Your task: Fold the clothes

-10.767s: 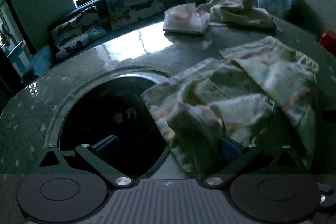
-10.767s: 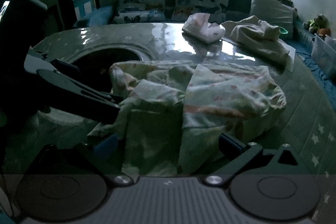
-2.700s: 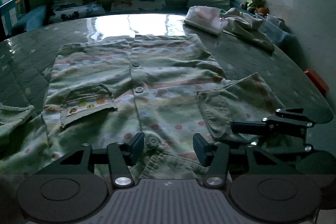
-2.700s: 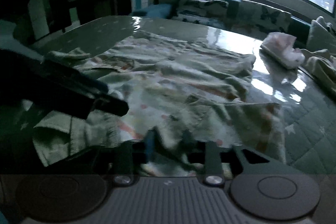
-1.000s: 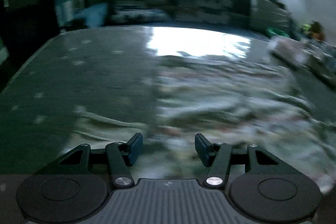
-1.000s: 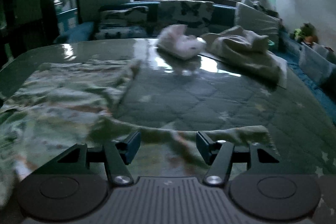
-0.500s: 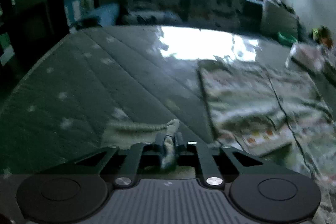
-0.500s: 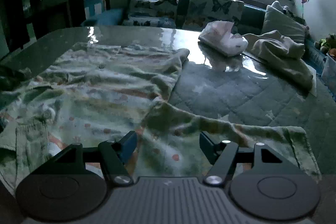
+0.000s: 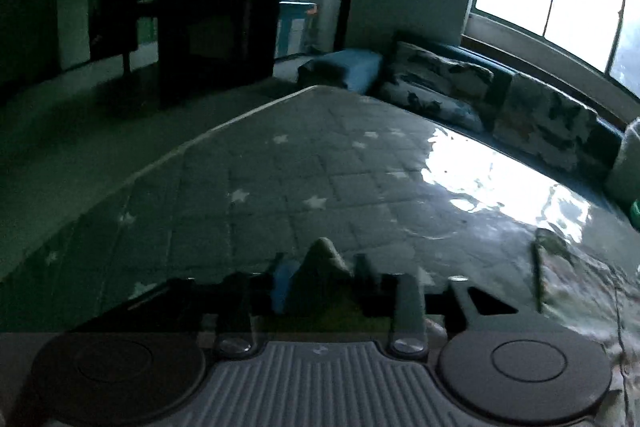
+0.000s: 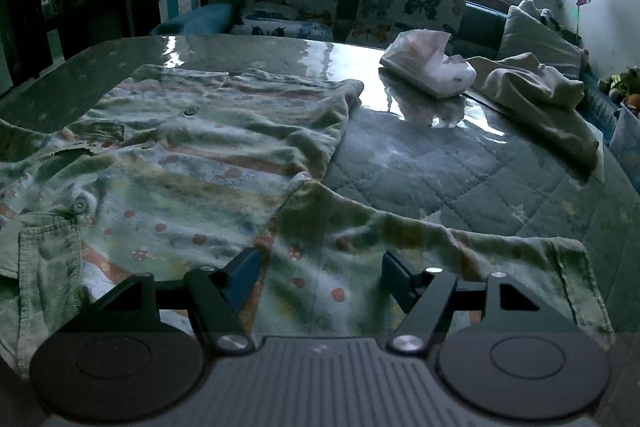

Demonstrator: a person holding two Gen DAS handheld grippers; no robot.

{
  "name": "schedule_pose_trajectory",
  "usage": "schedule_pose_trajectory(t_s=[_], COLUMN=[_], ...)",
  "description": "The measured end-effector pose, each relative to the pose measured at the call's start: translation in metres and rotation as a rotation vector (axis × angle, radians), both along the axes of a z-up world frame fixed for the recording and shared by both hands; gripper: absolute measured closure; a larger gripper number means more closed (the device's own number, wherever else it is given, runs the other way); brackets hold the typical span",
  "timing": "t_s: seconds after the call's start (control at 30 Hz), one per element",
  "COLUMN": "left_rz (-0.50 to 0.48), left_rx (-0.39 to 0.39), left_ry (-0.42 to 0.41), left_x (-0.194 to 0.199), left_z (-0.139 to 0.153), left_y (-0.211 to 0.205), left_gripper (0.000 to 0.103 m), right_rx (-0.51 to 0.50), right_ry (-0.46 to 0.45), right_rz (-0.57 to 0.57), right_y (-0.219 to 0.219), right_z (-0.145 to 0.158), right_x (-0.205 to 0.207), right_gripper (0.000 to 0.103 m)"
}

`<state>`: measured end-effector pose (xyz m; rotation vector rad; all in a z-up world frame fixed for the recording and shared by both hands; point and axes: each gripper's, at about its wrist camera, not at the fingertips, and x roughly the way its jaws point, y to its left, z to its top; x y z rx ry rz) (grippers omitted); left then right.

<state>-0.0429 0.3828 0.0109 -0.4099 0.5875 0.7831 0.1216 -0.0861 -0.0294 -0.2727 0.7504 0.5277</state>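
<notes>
A pale patterned button shirt (image 10: 208, 163) lies spread flat on the quilted table cover (image 10: 460, 167). Its right sleeve (image 10: 400, 247) stretches out across the front of the right wrist view. My right gripper (image 10: 320, 267) is open, its fingers on either side of the sleeve where it meets the body. My left gripper (image 9: 320, 275) is shut on a bunched bit of the shirt's cloth (image 9: 322, 259), lifted above the table. The shirt's far edge (image 9: 568, 267) shows at the right of the left wrist view.
A folded white garment (image 10: 428, 67) and a beige heap of clothes (image 10: 536, 91) lie at the back right of the table. A sofa with butterfly cushions (image 10: 408, 7) runs behind. The table's left edge (image 9: 168, 151) drops to the floor.
My left gripper, shut on the cloth, has lifted and swung left, so the shirt has slid to the frame's right. My right gripper has settled lower over the sleeve, still open.
</notes>
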Motion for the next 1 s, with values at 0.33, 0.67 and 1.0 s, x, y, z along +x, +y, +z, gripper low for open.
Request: schedule_pose_trajectory(t_s=[0.33,0.67,1.0], left_rz=[-0.004,-0.103,-0.212], left_rx=[0.147,0.020,0.184], left_ry=[-0.032,0.085,0.184], left_x=[-0.011,0.011,0.016], left_z=[0.010,-0.014,-0.035], left_y=[-0.006,-0.011,-0.043], left_gripper=[0.049,0.056,0.055], right_rx=[-0.016,-0.018,0.052], right_ry=[0.000,-0.011,-0.027], right_rz=[0.004,0.008,0.176], right_y=[0.001,0.005,0.041], right_z=[0.001,0.004,0.022], right_x=[0.001,-0.001,-0.024], right_gripper=[0.030,0.029,0.027])
